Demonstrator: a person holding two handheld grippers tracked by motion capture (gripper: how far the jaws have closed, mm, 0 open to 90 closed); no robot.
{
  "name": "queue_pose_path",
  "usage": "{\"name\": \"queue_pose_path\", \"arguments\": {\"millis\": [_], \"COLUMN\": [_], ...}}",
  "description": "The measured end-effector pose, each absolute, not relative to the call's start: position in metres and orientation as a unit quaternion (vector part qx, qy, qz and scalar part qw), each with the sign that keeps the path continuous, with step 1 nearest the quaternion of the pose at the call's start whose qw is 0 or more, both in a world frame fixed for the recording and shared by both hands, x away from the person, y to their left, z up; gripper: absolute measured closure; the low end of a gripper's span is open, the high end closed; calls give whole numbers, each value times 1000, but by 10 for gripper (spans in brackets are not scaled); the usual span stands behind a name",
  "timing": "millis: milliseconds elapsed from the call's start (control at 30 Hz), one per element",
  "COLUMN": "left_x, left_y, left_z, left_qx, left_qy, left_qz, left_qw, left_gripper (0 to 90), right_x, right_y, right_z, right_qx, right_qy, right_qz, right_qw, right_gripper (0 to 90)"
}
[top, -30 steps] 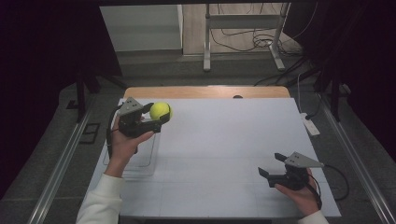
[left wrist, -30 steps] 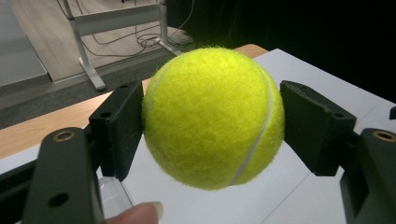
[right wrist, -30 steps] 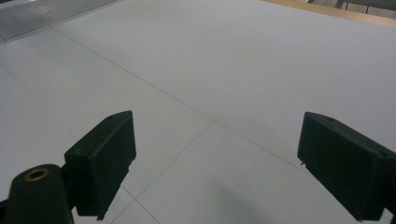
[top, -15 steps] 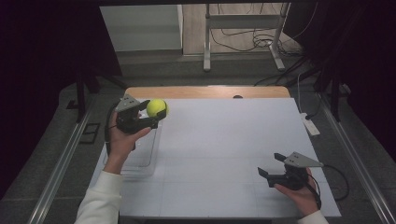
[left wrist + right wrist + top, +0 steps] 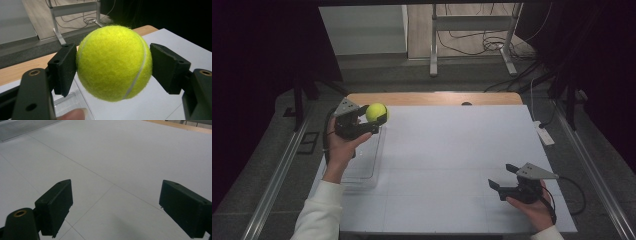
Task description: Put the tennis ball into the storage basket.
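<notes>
A yellow-green tennis ball (image 5: 376, 112) is held in the air above the table's far left, over a clear plastic tray (image 5: 362, 165). My left gripper (image 5: 373, 120) is shut on the tennis ball (image 5: 114, 62), both black pads pressing its sides. A fingertip shows at the bottom of the left gripper view. At the near right, my right gripper (image 5: 504, 176) rests low over the white table top (image 5: 452, 150) with its jaws wide apart. Between those jaws in the right gripper view, my right gripper (image 5: 113, 210) has nothing but bare white surface.
The clear tray lies along the table's left edge beneath the left hand. A wooden strip (image 5: 432, 98) borders the far edge. A white power strip (image 5: 543, 134) hangs off the right edge. Metal stand legs (image 5: 472, 40) and cables sit on the floor beyond.
My left gripper has drifted slightly toward the far edge with the ball still gripped. The right gripper has stayed where it was.
</notes>
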State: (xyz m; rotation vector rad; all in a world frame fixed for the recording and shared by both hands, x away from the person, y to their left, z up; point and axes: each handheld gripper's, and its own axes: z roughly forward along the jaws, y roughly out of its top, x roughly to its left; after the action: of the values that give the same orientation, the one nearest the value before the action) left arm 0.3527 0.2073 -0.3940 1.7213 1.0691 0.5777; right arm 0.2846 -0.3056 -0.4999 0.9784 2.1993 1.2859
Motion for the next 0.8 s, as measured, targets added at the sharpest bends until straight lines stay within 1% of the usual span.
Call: {"name": "queue_pose_path", "arguments": {"millis": [800], "left_x": [366], "left_y": [225], "left_z": [-400], "left_qx": [695], "left_qy": [468], "left_qz": [247], "left_qw": [488], "left_gripper": [265], "right_x": [286], "right_y": [-304], "right_z": [-500], "right_qx": [349], "right_qy": [791], "right_qz": [459], "right_qw": [205], "right_gripper": [123]}}
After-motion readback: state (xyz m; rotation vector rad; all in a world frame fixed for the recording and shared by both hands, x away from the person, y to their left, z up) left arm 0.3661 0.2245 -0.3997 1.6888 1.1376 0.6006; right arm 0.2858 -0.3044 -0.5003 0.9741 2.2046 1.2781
